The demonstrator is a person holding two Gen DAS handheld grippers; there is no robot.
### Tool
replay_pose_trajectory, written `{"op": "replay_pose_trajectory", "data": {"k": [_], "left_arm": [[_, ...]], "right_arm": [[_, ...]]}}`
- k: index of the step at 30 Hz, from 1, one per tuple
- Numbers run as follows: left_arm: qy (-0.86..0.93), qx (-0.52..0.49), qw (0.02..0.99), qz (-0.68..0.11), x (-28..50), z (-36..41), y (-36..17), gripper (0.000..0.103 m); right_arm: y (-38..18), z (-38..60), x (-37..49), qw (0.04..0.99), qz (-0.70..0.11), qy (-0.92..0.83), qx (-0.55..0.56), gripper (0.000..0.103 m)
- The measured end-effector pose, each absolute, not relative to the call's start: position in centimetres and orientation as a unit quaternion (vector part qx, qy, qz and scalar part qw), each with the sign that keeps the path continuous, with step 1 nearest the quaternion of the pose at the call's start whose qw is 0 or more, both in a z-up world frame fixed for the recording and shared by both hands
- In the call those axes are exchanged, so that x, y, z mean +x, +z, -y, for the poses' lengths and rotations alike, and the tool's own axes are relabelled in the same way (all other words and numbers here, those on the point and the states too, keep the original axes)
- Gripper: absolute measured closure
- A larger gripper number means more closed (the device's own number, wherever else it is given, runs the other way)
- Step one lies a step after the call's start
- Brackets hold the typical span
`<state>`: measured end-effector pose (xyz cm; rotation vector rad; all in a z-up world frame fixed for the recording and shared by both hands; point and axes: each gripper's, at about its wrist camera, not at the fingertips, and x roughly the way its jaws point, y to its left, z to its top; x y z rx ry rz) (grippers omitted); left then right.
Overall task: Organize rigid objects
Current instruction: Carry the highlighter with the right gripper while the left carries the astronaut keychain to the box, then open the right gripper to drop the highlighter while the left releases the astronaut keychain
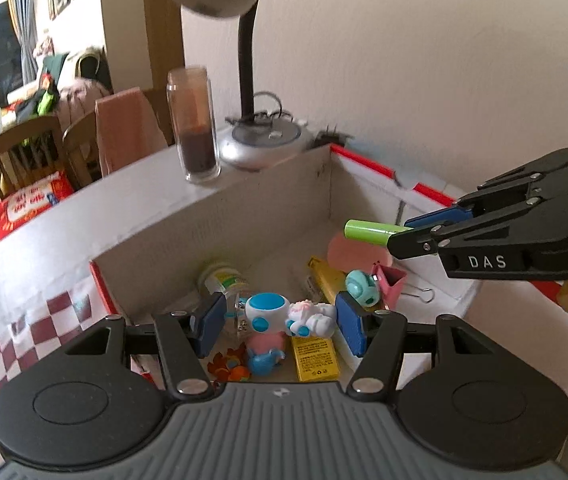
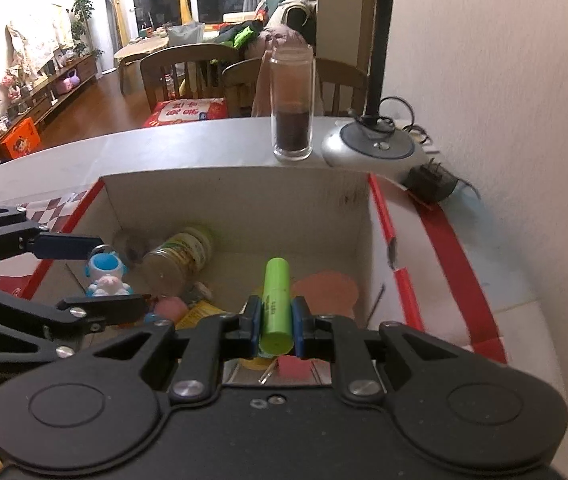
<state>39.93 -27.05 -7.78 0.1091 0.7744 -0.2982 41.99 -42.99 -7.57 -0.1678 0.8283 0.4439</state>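
Observation:
An open cardboard box (image 1: 244, 208) (image 2: 236, 200) with red edges holds small objects. My right gripper (image 2: 276, 332) is shut on a green tube (image 2: 276, 304) and holds it over the box's right side; it shows from the side in the left wrist view (image 1: 403, 232), with the tube (image 1: 367, 231) sticking out. My left gripper (image 1: 280, 322) is open above the box, its pads on either side of a white and blue robot toy (image 1: 280, 312). In the right wrist view the left gripper (image 2: 96, 276) hangs around the toy (image 2: 106, 274); whether it touches it is unclear.
In the box lie a small jar (image 2: 180, 256), a yellow packet (image 1: 315, 360), a teal round toy (image 1: 359, 288), a pink clip (image 1: 389, 284) and a pink disc (image 2: 325, 290). Behind it stand a tall glass jar (image 2: 292, 116) and a desk lamp base (image 2: 375, 148). A wall is at right.

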Motion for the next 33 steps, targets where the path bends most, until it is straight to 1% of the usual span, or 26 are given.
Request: {"op": "replay_pose_trajectory", "data": {"k": [7,13,16,20,27,33], "left_arm": [[-0.123,0.058,0.900,-0.414,42.1,27.2,-9.8,0.044],[-0.117,0.063,0.890,-0.437,42.8,27.2,-10.4,0.044],[-0.120,0.068,0.870,-0.473,43.6,27.6,-11.0,0.044],[-0.115,0.059,0.858,-0.497,43.9,27.4,-11.3,0.044],[-0.117,0.074,0.846,-0.515,44.1,27.9,-11.4,0.043],[-0.115,0.078,0.847,-0.513,44.1,28.3,-11.3,0.043]], "right_arm": [[-9.1,41.4,43.2,0.876,-0.406,0.240,-0.099,0.088],[-10.3,40.7,43.8,0.866,-0.416,0.251,-0.118,0.088],[-10.7,40.6,44.2,0.861,-0.424,0.254,-0.119,0.088],[-11.0,40.4,44.5,0.854,-0.434,0.262,-0.117,0.088],[-11.0,40.5,44.5,0.851,-0.441,0.265,-0.107,0.087],[-10.9,40.9,44.0,0.849,-0.449,0.263,-0.096,0.085]]}}
